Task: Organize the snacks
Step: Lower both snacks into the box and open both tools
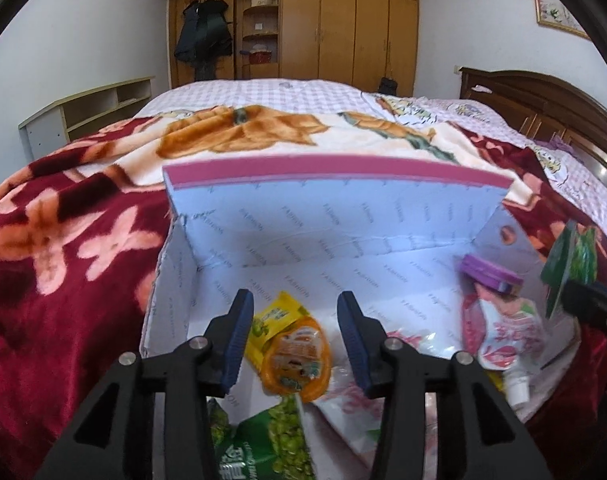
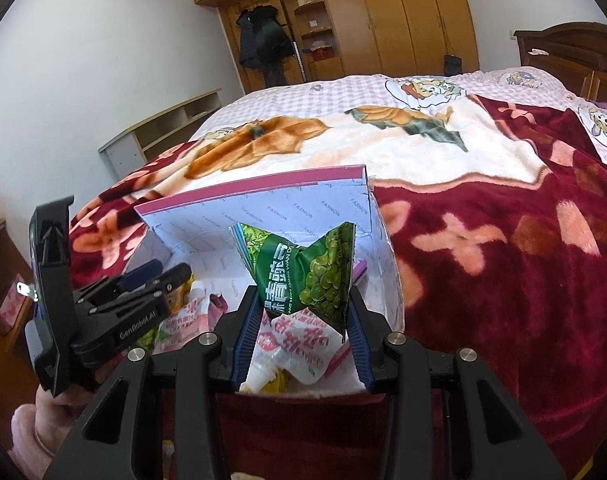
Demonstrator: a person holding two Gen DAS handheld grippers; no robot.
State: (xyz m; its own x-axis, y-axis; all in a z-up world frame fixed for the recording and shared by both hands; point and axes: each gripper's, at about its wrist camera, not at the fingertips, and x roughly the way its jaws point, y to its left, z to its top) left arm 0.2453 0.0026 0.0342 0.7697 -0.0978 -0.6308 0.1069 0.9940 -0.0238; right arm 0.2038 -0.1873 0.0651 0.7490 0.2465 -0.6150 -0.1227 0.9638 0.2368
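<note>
An open cardboard box [image 1: 335,170], white inside with a pink rim, lies on the bed's blanket. My left gripper [image 1: 294,304] hangs open over the box floor; below its gap lie a yellow packet [image 1: 277,314] and an orange jelly cup [image 1: 299,360], neither touched. A green pea bag [image 1: 263,444] lies near the front. A purple-capped pouch [image 1: 499,320] leans at the box's right wall. My right gripper [image 2: 303,300] is shut on another green pea bag [image 2: 319,272], held above the box's [image 2: 263,184] right end. Beneath it lies a white spouted pouch [image 2: 295,348]. The left gripper [image 2: 155,276] shows at the left.
The red and cream floral blanket [image 2: 503,260] covers the bed around the box. A wooden wardrobe [image 1: 343,20] stands at the far wall, a low shelf unit [image 1: 91,108] at the left, a dark headboard [image 1: 543,100] at the right. A pink sleeve [image 2: 31,432] is at lower left.
</note>
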